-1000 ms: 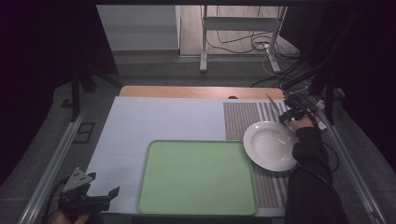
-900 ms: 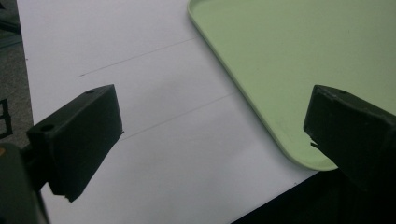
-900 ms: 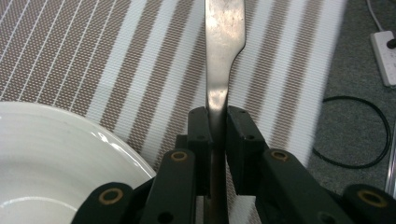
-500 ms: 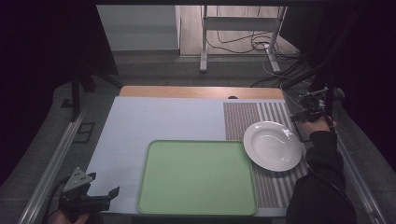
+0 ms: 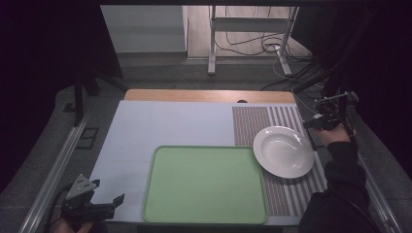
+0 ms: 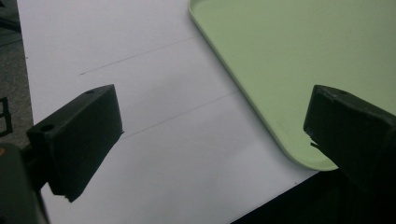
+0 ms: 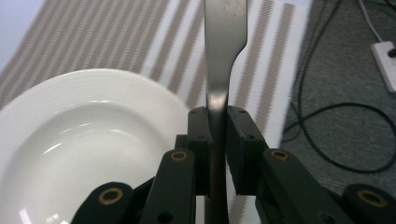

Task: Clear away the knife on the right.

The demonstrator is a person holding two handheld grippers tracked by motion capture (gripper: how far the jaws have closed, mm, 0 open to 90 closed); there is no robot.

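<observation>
A white deep plate (image 5: 284,151) (image 7: 79,140) lies on the striped placemat (image 5: 252,121) (image 7: 163,46) at the table's right. My right gripper (image 5: 315,123) (image 7: 217,116) hovers just past the plate's right rim, near the table's right edge. It is shut on the stem of a metal utensil (image 7: 224,46), whose end runs out of the top of the right gripper view. A green tray (image 5: 204,184) (image 6: 280,56) rests empty at the front centre. My left gripper (image 5: 108,191) (image 6: 215,126) sits open at the front left corner, its jaws wide apart over the white mat (image 5: 170,126) (image 6: 116,46).
A wooden strip (image 5: 209,95) shows along the table's back edge. Black cables (image 7: 336,116) and a white power strip (image 7: 385,51) lie on the grey floor to the right of the table. A metal rail (image 5: 53,165) runs along the left side.
My right gripper has moved right and a little toward the front with the utensil, from behind the plate's far rim to beside its right rim. The left gripper has stayed put.
</observation>
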